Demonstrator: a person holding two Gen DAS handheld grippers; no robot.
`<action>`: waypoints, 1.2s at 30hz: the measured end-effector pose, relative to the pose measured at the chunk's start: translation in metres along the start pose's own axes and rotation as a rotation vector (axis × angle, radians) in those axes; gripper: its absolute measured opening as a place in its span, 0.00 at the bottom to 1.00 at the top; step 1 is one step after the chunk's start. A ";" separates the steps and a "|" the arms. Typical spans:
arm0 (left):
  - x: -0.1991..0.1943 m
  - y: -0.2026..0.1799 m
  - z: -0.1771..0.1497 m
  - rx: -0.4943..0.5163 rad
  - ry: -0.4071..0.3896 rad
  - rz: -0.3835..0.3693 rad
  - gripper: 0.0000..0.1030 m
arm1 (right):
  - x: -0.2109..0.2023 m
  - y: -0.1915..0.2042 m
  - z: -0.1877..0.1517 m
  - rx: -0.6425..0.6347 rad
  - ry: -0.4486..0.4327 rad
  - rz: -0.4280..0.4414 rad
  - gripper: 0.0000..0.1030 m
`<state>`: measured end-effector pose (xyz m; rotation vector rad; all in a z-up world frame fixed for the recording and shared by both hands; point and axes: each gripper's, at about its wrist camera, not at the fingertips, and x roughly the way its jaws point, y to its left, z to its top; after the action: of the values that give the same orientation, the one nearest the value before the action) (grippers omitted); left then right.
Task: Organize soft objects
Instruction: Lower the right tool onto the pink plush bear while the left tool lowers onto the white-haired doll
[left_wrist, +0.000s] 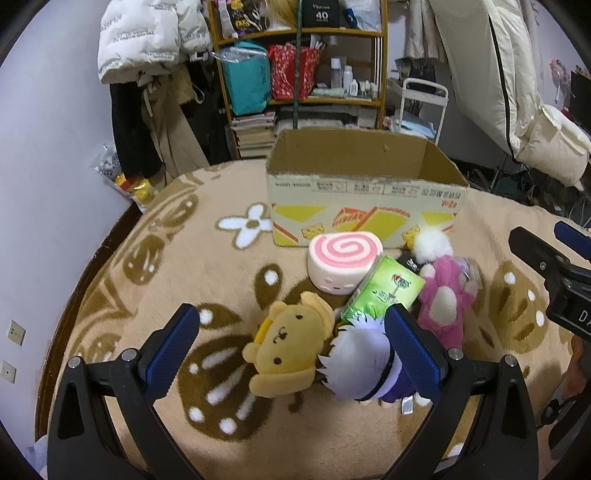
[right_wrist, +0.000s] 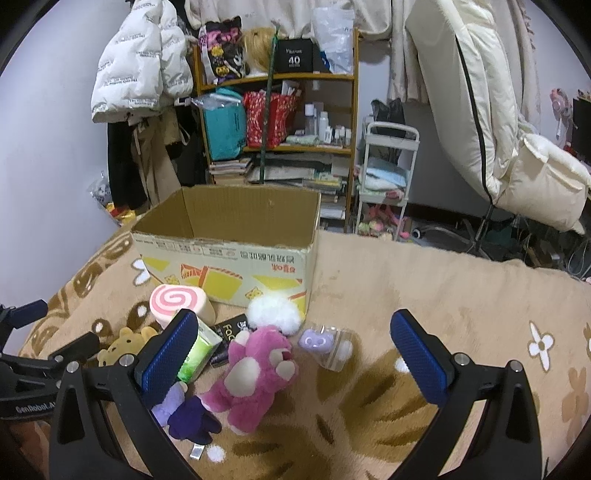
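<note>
A pile of soft toys lies on the beige blanket before an open cardboard box (left_wrist: 365, 192) (right_wrist: 229, 243). My left gripper (left_wrist: 291, 347) is open, its jaws around a yellow bear plush (left_wrist: 288, 347) (right_wrist: 122, 345) and a white-haired purple doll (left_wrist: 362, 365) (right_wrist: 184, 410). My right gripper (right_wrist: 295, 350) is open above a pink bear plush (right_wrist: 255, 373) (left_wrist: 447, 302). A pink swirl cake cushion (left_wrist: 341, 258) (right_wrist: 177, 304), a green tissue pack (left_wrist: 384, 291) (right_wrist: 197, 354) and a white pompom (left_wrist: 432, 243) (right_wrist: 273, 312) lie by the box.
A clear case with a purple figure (right_wrist: 328, 345) lies right of the pink bear. A black packet (right_wrist: 231, 339) lies under the toys. A cluttered shelf (right_wrist: 280, 122), a white cart (right_wrist: 388, 177) and hanging coats (left_wrist: 147, 55) stand behind the table.
</note>
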<state>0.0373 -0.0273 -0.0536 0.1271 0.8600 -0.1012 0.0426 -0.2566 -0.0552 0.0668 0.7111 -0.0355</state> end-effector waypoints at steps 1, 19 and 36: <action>0.002 -0.001 0.000 0.000 0.008 -0.002 0.96 | 0.002 0.000 0.000 0.005 0.011 0.005 1.00; 0.046 -0.033 -0.011 0.002 0.185 -0.071 0.96 | 0.050 0.004 -0.011 -0.004 0.210 0.040 1.00; 0.074 -0.048 -0.018 -0.012 0.291 -0.176 0.88 | 0.091 0.008 -0.029 0.015 0.407 0.110 0.93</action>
<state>0.0648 -0.0745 -0.1252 0.0551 1.1614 -0.2467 0.0930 -0.2475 -0.1361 0.1299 1.1129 0.0804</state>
